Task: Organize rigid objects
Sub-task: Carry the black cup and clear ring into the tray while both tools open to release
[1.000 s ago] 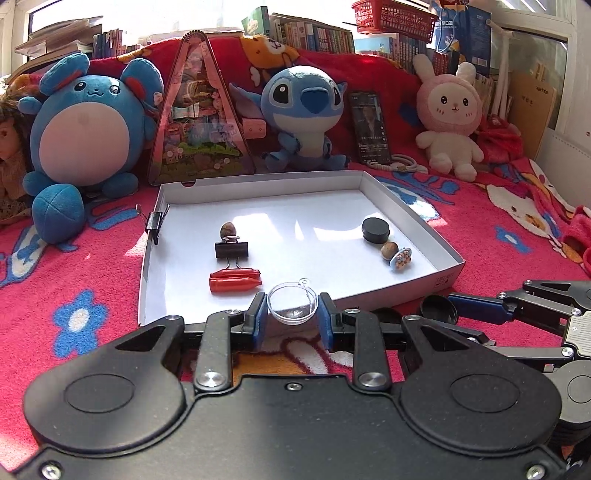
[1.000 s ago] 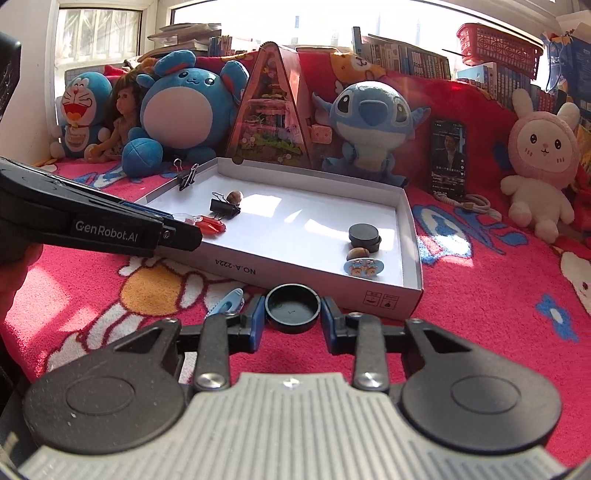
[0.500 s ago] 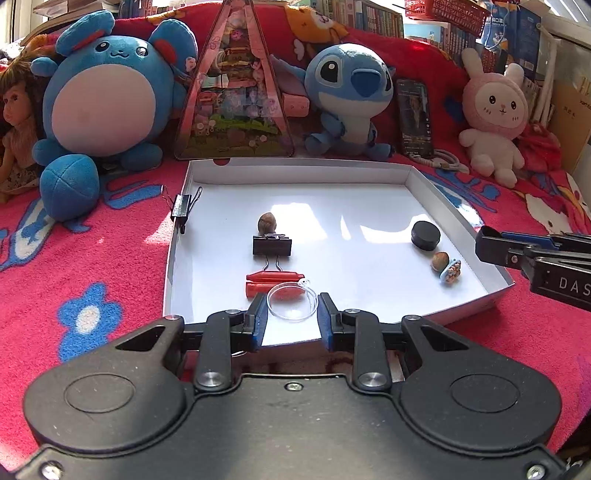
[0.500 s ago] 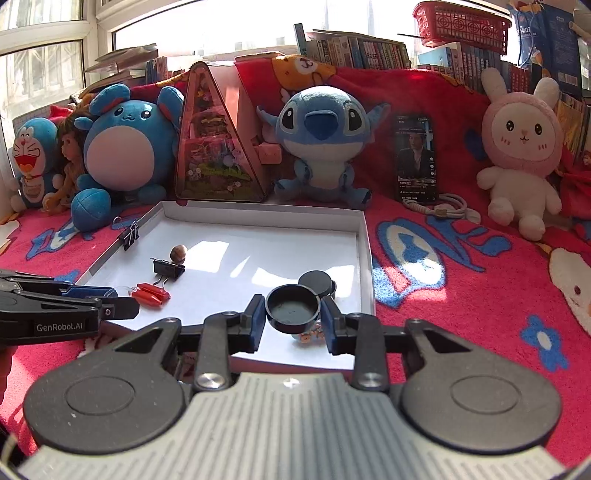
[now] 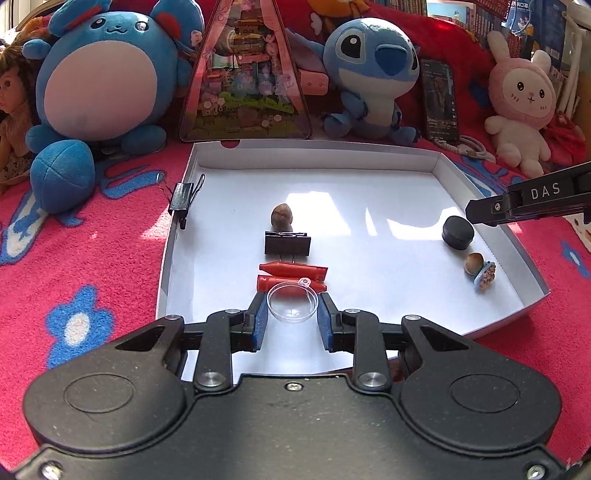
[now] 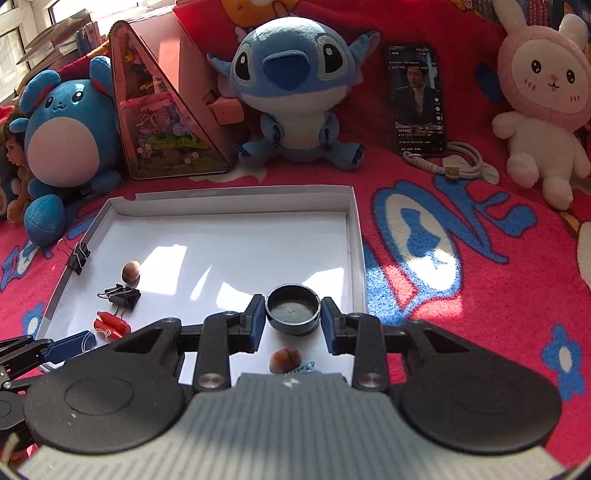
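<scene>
Two grippers over the white tray point(image 5: 491, 192): the left gripper point(image 5: 292, 314) pinches a clear plastic dome point(image 5: 292, 301) above the red crayons point(image 5: 291, 277), the right gripper point(image 6: 292, 319) clamps a black cap point(image 6: 292, 309) near the tray's right wall.

Box point(image 5: 532, 269) contents: two binder clips point(image 5: 287, 245), two nuts point(image 5: 282, 215), one red clip point(image 5: 291, 277). Black caps point(image 5: 458, 232): two. Plush toys point(image 5: 369, 74): three.

Sunlight falls across a red patterned blanket point(image 6: 461, 258), with shelved books point(image 5: 476, 14) and a window point(image 6: 22, 22) behind.
</scene>
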`<action>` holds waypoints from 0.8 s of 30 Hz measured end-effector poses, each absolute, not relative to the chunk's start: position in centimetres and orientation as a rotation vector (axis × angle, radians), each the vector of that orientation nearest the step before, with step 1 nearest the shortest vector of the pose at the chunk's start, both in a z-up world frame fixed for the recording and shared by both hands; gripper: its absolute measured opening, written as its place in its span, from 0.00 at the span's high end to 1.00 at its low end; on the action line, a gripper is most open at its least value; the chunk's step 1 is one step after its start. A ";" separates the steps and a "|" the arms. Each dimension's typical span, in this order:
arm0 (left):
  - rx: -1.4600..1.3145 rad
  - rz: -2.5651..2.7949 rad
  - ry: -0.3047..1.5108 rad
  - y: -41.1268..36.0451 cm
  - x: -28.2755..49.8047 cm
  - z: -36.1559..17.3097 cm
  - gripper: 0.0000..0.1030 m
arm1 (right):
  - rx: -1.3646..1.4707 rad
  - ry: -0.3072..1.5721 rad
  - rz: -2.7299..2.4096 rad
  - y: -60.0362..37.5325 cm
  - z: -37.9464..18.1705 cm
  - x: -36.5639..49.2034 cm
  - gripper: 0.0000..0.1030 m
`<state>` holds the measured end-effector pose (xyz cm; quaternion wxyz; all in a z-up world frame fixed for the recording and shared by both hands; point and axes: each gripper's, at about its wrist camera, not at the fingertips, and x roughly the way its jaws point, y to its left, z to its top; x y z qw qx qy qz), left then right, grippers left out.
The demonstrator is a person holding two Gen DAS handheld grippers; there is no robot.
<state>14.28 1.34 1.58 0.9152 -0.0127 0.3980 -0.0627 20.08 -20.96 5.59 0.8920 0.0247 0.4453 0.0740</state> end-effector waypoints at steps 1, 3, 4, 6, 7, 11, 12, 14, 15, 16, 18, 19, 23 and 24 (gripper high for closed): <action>-0.023 -0.126 0.817 1.3 14.3 1.6 0.74 | 0.041 0.926 0.148 -20.8 5.5 20.2 0.64; -0.017 -0.125 0.812 1.1 14.5 1.5 0.73 | 0.031 0.934 0.147 -20.6 5.3 20.4 0.64; -0.017 -0.125 0.809 1.1 14.6 1.5 0.73 | 0.028 0.939 0.149 -20.5 5.3 20.5 0.64; -0.016 -0.128 0.804 1.0 14.9 1.5 0.73 | 0.010 0.946 0.150 -20.2 5.2 20.7 0.64; -0.015 -0.129 0.801 1.0 15.2 1.5 0.73 | 0.001 0.950 0.149 -20.0 5.2 20.8 0.64; -0.015 -0.124 0.795 1.0 16.0 1.4 0.73 | -0.045 0.962 0.139 -19.3 5.0 21.2 0.64; -0.015 -0.122 0.794 0.9 16.1 1.4 0.73 | -0.051 0.968 0.139 -19.2 4.9 21.2 0.63; -0.008 -0.120 0.788 0.8 16.1 1.3 0.73 | -0.059 0.976 0.138 -19.0 4.6 21.4 0.63; -0.003 -0.119 0.785 0.7 16.1 1.3 0.73 | -0.059 0.980 0.137 -19.0 4.5 21.4 0.63; 0.001 -0.120 0.783 0.7 16.1 1.3 0.72 | -0.059 0.982 0.135 -19.0 4.4 21.5 0.63; 0.008 -0.122 0.781 0.5 16.1 1.3 0.69 | -0.060 0.983 0.128 -19.1 4.3 21.6 0.63; 0.008 -0.123 0.780 0.5 16.1 1.3 0.68 | -0.062 0.983 0.125 -19.1 4.3 21.6 0.63; 0.005 -0.124 0.780 0.5 16.1 1.3 0.63 | -0.059 0.986 0.120 -19.2 4.1 21.8 0.63; 0.006 -0.122 0.779 0.5 16.1 1.3 0.61 | -0.056 0.987 0.120 -19.2 4.1 21.8 0.63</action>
